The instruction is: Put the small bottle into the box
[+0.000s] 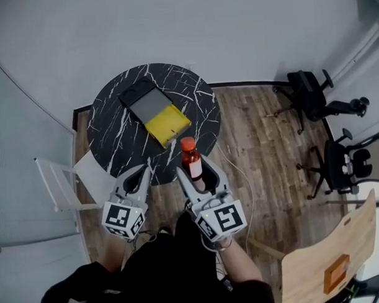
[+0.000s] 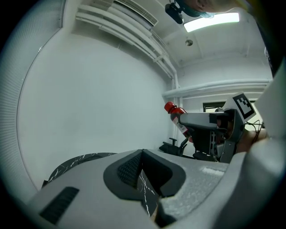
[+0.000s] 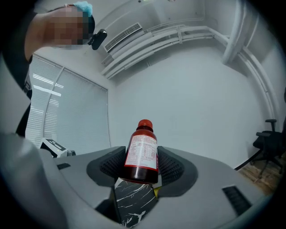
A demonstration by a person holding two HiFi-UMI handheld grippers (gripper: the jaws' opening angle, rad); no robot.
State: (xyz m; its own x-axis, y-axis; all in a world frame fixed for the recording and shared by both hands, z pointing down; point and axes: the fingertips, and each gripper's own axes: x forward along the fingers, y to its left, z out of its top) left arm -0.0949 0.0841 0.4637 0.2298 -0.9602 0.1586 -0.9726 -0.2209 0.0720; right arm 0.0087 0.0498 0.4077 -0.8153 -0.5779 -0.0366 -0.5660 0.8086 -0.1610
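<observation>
Near table (image 1: 114, 138), bottle (image 3: 142, 154) in right claw (image 3: 142, 169)

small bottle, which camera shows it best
The right gripper view: the small bottle sits large and centred in the right gripper, with its label and red cap clear. The head view shows it from above, partly hidden. The left gripper view shows it small, off to one side.

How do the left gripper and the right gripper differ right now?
The left gripper has its jaws together; the right gripper has its jaws wide apart. The left gripper holds nothing; the right gripper clamps the small bottle, red cap up. Shared: both sit side by side, pointing toward the black table with the box.
</observation>
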